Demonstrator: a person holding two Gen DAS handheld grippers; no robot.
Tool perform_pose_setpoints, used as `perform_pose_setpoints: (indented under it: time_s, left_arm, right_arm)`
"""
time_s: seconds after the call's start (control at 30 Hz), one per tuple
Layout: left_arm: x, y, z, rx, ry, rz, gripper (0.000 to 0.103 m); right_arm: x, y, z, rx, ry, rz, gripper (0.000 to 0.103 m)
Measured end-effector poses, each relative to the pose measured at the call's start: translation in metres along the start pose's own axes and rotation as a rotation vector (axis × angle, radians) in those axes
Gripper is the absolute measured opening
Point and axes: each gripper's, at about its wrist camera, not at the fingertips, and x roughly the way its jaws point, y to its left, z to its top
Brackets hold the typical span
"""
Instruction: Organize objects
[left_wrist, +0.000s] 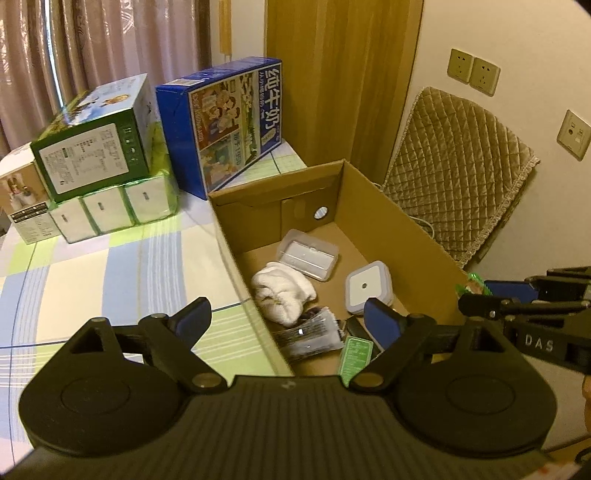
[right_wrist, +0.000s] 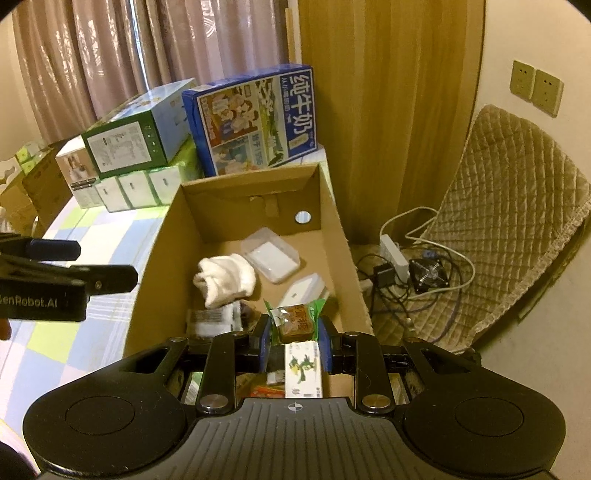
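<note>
Green crinkly film wraps the snack packet (right_wrist: 295, 320) that the right gripper (right_wrist: 293, 341) has clamped between its blue pads; the jaws are closed on the lower part of the packet, which hangs over the near end of the open cardboard box (right_wrist: 334, 236). The box stands on the checked cloth of the desk (left_wrist: 122, 266), along its right edge, with its far wall just in front of the blue milk carton (left_wrist: 225, 122) at the far edge.

Inside the box lie a rolled white cloth (right_wrist: 225, 280), a clear lidded case (right_wrist: 271, 258), a small white square container (left_wrist: 367, 286), a dark foil pouch (left_wrist: 314, 334) and a white box printed with a green figure (right_wrist: 303, 369) directly under the held packet. The left gripper (left_wrist: 288, 314) hovers above the box's near left wall, jaws wide apart and holding nothing.

The risks, as I judge them: the film is slippery and the grip sits low, so the packet may twist or slide out early. Released from this height it may bounce off the printed box beneath and settle crookedly, or catch on the near wall. The right wall stands at the desk's edge, above the cables on the floor (right_wrist: 406, 273); a push against it could tip the box off.
</note>
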Motion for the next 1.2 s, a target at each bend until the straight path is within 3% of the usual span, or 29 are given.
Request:
perform_pose_setpoints:
  time_s: [0.17,0.2,0.3,0.53,0.73,1.2]
  left_arm:
    - [-0.007,0.011,-0.004,-0.002,-0.022,0.038,0.088]
    - [-0.008,0.015,-0.005,-0.002,-0.025,0.045,0.089]
    - [-0.009,0.024,-0.011,-0.007,-0.026,0.064,0.091]
    - [-0.017,0.044,-0.026,-0.046,-0.026,0.079,0.094]
    - [-0.037,0.048,-0.044,-0.059,-0.046,0.081,0.102]
    - [-0.115,0.028,-0.094,-0.092,-0.054,0.062,0.102]
  right_arm:
    - [0.009,0.007,0.013,0.009,-0.035,0.042,0.023]
    - [0.012,0.007,0.016,0.018,-0.045,0.068,0.027]
    - [0.015,0.003,0.024,0.089,-0.084,0.091,0.093]
    - [0.004,-0.001,0.025,0.077,-0.089,0.052,0.093]
    - [-0.018,-0.004,0.003,0.060,-0.066,0.010,0.093]
    - [-0.106,0.015,-0.053,0.028,-0.043,-0.002,0.095]
